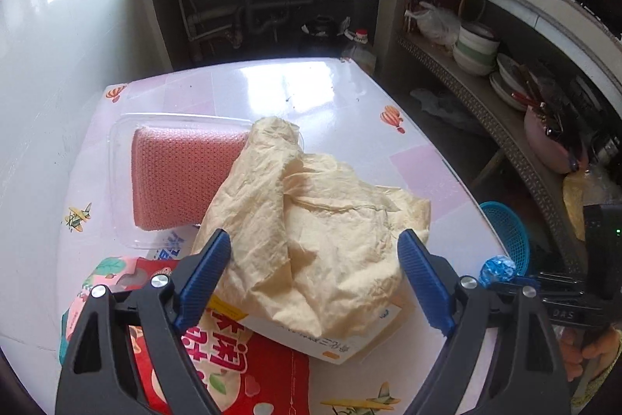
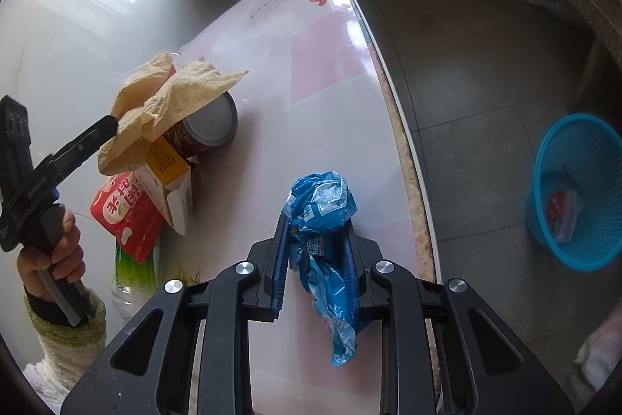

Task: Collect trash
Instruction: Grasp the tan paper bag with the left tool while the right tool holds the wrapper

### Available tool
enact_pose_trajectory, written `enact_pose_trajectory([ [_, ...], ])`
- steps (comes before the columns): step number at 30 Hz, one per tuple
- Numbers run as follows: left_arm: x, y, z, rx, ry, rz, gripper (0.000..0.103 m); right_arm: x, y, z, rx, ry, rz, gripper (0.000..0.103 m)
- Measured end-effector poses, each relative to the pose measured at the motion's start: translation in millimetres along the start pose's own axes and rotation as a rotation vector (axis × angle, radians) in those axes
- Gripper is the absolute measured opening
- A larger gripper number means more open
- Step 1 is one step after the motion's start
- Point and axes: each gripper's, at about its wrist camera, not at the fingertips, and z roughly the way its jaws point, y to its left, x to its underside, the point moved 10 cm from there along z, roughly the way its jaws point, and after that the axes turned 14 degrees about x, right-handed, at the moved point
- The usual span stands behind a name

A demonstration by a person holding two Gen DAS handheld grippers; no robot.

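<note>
My right gripper (image 2: 317, 259) is clamped on a crumpled blue wrapper (image 2: 322, 216), which sticks out past the fingertips toward twelve o'clock and hangs over the worktop (image 2: 330, 65) near its edge. The blue basket (image 2: 579, 193) stands on the floor at about three o'clock from that gripper, beyond the worktop edge, with one wrapper already lying in it. I judge the next move for this hand is a swing to the right, out over the edge, then a release above the basket.

My left gripper (image 1: 313, 251) stands wide, with its jaws on either side of the near end of a crumpled tan paper (image 1: 311, 212) and not pressing on it. The paper's long axis runs from about five to eleven o'clock, draped over a small carton (image 1: 342, 341) and a red snack bag (image 1: 248, 376). The left hand is nearer that pile.
</note>
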Motion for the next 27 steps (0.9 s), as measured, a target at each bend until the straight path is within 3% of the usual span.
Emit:
enact_pose_trajectory([
  [4, 6.0, 13.6, 16.5, -0.059, 0.050, 0.010, 0.080, 3.5, -3.3, -5.2, -0.015, 0.002, 0.004, 0.023],
  [8, 7.3, 17.5, 14.8, -0.132, 0.056, 0.054, 0.062, 4.7, -7.1, -9.4, -0.022, 0.000, 0.008, 0.023],
  [18, -5.0, 16.3, -12.4, -0.176, -0.027, 0.105, 0.013, 4.8, -7.8, -9.1, -0.011, -0.007, 0.008, 0.023],
  [27, -15.4, 19.8, -57.6, -0.179, -0.172, 0.072, 0.004, 5.0, -7.2, -8.8, -0.002, -0.012, 0.007, 0.023],
])
